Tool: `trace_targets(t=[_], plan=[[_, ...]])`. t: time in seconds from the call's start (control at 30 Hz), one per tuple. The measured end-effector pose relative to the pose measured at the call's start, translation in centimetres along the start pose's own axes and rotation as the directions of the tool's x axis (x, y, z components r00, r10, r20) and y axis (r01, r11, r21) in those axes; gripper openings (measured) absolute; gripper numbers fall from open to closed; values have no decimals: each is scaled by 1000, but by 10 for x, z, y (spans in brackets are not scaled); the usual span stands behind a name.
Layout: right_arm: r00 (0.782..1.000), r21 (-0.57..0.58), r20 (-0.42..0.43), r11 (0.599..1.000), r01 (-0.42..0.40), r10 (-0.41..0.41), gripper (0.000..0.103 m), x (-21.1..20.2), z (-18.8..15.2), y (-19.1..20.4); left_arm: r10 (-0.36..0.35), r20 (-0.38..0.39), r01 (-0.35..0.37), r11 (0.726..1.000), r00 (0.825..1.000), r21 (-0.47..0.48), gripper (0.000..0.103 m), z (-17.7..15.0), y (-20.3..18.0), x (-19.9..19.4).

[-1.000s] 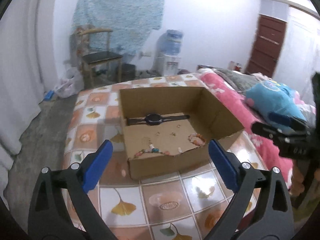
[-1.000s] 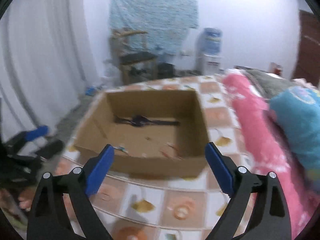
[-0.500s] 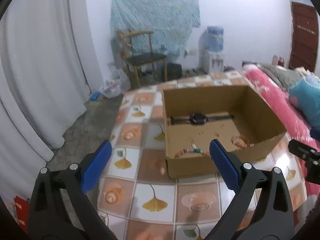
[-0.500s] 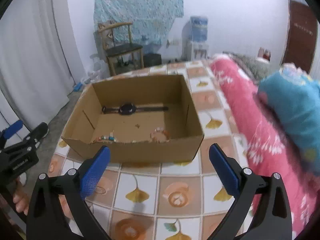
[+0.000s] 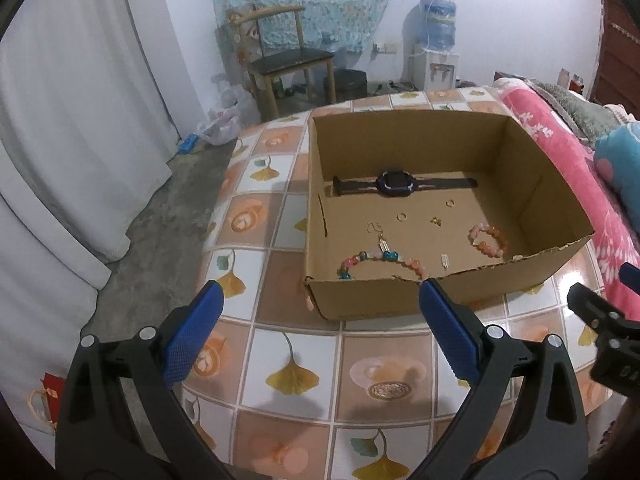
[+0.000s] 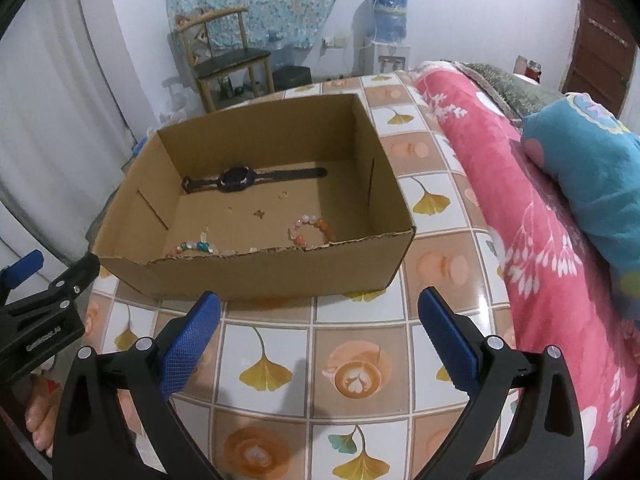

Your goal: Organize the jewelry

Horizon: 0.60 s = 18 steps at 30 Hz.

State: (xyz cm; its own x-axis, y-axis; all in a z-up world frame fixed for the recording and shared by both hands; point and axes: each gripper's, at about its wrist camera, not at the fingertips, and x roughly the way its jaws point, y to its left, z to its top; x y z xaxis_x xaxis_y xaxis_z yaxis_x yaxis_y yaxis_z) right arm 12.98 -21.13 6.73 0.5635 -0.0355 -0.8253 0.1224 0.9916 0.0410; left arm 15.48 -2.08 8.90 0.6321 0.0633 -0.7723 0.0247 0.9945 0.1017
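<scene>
Left gripper point(image 5: 318, 332): I see my jaws wide open, nothing between them, above the desk just in front of the box.
Right gripper point(image 6: 318, 330): my jaws are also wide open and empty, over the desk in front of the box.
Cardboard box point(image 5: 532, 168): open on top, it stands on the tiled desk point(image 5: 296, 364); its front edge is torn.
Watch point(image 5: 396, 182): dark, it lies flat with the strap stretched out, near the back wall of the box.
Long bead bracelet point(image 5: 380, 260): many colours, it lies at the front wall, toward the left.
Small bead bracelet point(image 5: 488, 240): orange and pink, a closed ring at the front right of the box floor.
Small pieces point(image 5: 402, 217): some tiny rings and earrings are spread between the watch and the bracelets; I cannot tell each one.
Bed point(image 6: 516, 200): a pink blanket, just beside the desk on the right.
Chair point(image 5: 286, 64): behind the desk, at the wall.
</scene>
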Motion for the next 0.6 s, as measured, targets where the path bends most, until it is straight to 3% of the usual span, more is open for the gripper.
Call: trace_targets(t=[0.6], plan=[[1000, -44, -29, 999, 7, -9, 96, 13, 1, 11, -31, -51, 30, 999, 998, -19, 95, -1, -4, 14]])
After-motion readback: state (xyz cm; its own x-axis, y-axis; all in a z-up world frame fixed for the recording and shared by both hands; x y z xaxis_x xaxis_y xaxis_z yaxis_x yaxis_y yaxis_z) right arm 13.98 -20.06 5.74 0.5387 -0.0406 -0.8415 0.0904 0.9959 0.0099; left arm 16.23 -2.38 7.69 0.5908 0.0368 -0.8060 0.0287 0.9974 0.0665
